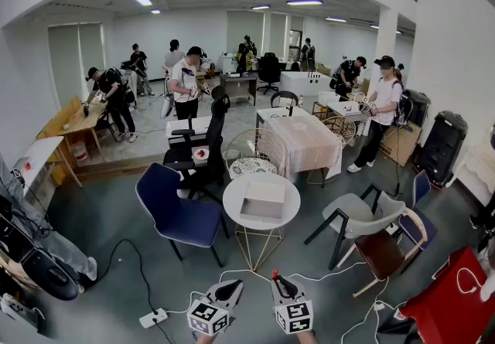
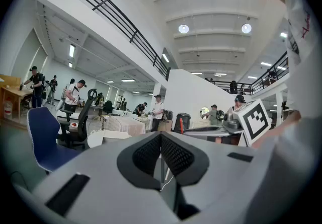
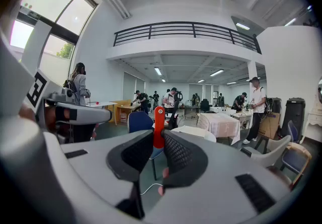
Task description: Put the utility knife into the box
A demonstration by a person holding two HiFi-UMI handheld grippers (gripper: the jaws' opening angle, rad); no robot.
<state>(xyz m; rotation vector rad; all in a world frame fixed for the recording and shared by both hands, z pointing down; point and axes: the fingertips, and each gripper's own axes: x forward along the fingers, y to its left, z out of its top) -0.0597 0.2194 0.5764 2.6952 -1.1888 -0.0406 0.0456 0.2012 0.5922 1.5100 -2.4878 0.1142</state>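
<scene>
My right claw (image 3: 157, 145) is partly closed, its pads pinching the red utility knife (image 3: 158, 127), which stands up out of the jaws with one end poking past the tips. My left claw (image 2: 161, 150) has its jaws pressed together with nothing between them. Both hang well short of the box (image 1: 263, 200), on its near side, so the knife has the whole approach left to travel

The box sits open on a small round table (image 1: 232, 203), with nothing in it that I can see. A blue chair (image 1: 179, 211) stands to the left of the box and a grey chair (image 1: 363, 215) to its right, and a white cable (image 1: 232, 273) trails over the floor between me and the box

The grip worries me most: I hold only a narrow part of the knife, so a jolt could swivel it or let it slip out before it is over the box. The cable could catch my foot on the way in. The box looks shallow and light, so lowering the knife at a slant could push it along the table or leave one end hanging over the rim. I cannot tell whether the blade is out
</scene>
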